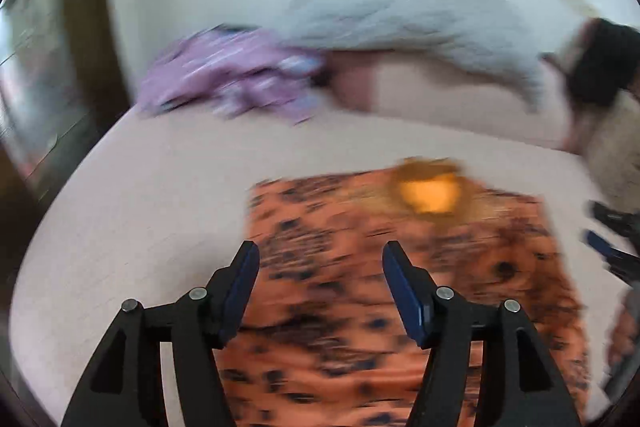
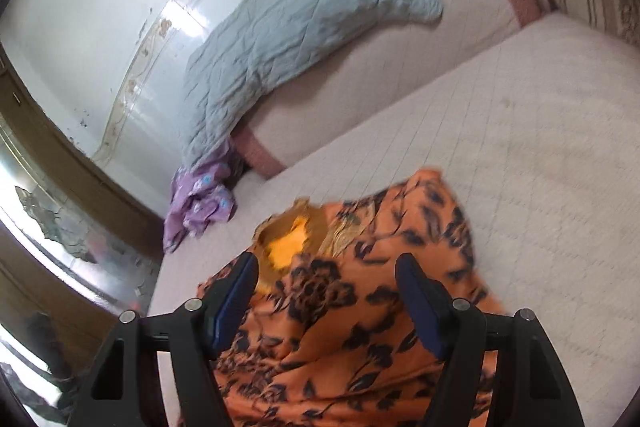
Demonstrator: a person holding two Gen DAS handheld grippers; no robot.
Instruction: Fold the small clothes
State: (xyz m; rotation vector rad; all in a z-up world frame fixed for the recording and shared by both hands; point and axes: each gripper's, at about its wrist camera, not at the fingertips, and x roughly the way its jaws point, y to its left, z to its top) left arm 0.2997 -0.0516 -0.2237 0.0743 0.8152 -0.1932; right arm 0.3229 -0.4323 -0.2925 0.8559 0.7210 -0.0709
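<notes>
**Both grippers wide over the orange garment**

Your left gripper [image 1: 318,251] has its jaws spread wide, and nothing is between them. Its blue pads [image 1: 404,291] hang above the garment [image 1: 400,267], an orange cloth with a dark flower print. The left wrist view is blurred, so you cannot tell if the fingertips touch the cloth.

Your right gripper [image 2: 326,265] is also wide and holds nothing. Its two fingers [image 2: 236,295] stand on either side of the garment [image 2: 360,307], which fills the near part of that view.

The garment lies on the pale bed [image 2: 520,147], in the near middle. Its neck opening [image 2: 288,243], with a yellow lining inside, points to the far side. In the right wrist view the cloth is wrinkled, and its far right edge is bunched up. In the left wrist view it looks flatter, but the blur hides the folds.

Far from the garment, a purple cloth [image 2: 200,203] with small blue marks lies crumpled at the far left edge of the bed, well apart from the orange one. A grey quilt [image 2: 280,39] lies behind it on a second, further mattress [image 2: 440,27], and its near corner is touching the purple cloth or lying over it.

At the right edge of the left wrist view you can see part of your other gripper [image 1: 612,255], just beside the right side of the garment.
</notes>
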